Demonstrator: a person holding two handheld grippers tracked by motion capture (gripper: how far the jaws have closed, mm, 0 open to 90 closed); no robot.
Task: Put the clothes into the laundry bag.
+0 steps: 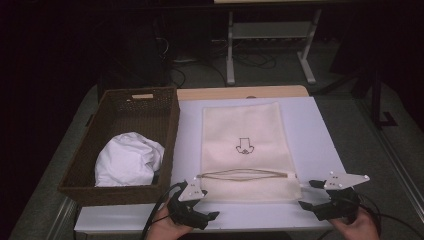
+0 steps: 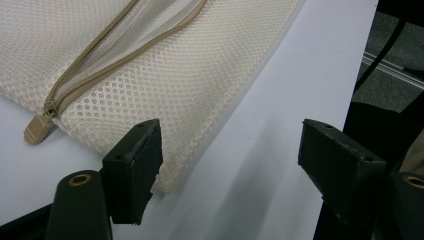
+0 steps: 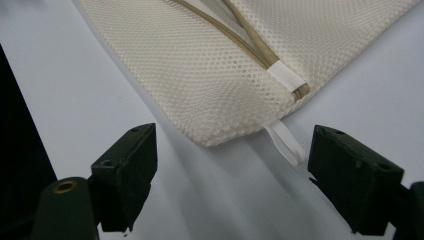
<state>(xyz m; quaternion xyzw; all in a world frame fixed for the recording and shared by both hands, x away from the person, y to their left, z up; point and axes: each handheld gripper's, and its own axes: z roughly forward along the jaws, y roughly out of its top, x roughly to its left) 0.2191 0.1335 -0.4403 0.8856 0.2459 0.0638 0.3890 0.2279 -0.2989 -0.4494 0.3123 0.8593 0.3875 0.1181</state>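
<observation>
In the high view, a cream mesh bag (image 1: pixel 246 150) lies flat in the middle of a white table (image 1: pixel 320 135), with its zipper (image 1: pixel 243 174) running from left to right close to the near edge and standing partly open. A small dark drawing is printed on the middle of the bag. To the left of the bag stands a brown woven basket (image 1: pixel 107 117), and inside it lies a crumpled white cloth (image 1: pixel 127 159). The left gripper (image 1: pixel 202 204) is at the near left corner of the bag, held by a hand at the near edge of the table, and its jaws are spread apart with nothing between them. The right gripper (image 1: pixel 306 194) is at the near right corner of the bag, also with its jaws apart and empty. In the left gripper view, the two black jaws are wide apart and they hold nothing; the corner of the mesh bag (image 2: pixel 165 75) lies on the table just beyond the left jaw, and the tan zipper pull (image 2: pixel 37 129) rests at the end of the zipper. In the right gripper view, the jaws are again far apart and empty, the corner of the bag (image 3: pixel 210 75) lies between and beyond them, and a small white loop (image 3: pixel 286 142) sticks out from this corner onto the table.
</observation>
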